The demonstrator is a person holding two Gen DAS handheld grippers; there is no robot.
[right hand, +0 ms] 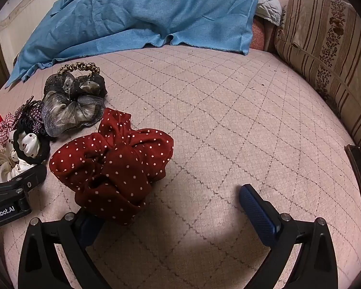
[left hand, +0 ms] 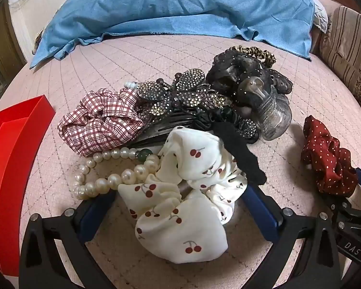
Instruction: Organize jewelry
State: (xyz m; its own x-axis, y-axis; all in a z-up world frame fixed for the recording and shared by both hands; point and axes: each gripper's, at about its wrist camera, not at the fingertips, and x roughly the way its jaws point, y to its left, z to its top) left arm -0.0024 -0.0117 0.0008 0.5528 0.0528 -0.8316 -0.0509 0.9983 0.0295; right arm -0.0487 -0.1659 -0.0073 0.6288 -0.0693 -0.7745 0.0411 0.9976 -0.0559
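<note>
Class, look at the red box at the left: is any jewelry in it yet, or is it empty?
Empty as far as shown: the red box shows only bare red walls inside; part of it is out of frame.

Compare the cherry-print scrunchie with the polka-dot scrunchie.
The cherry-print scrunchie is cream with red cherries; the polka-dot scrunchie is dark red with white dots. The cherry one lies against the pile, between the open left gripper's fingers; the polka-dot one lies apart from it. Both are bunched fabric.
</note>
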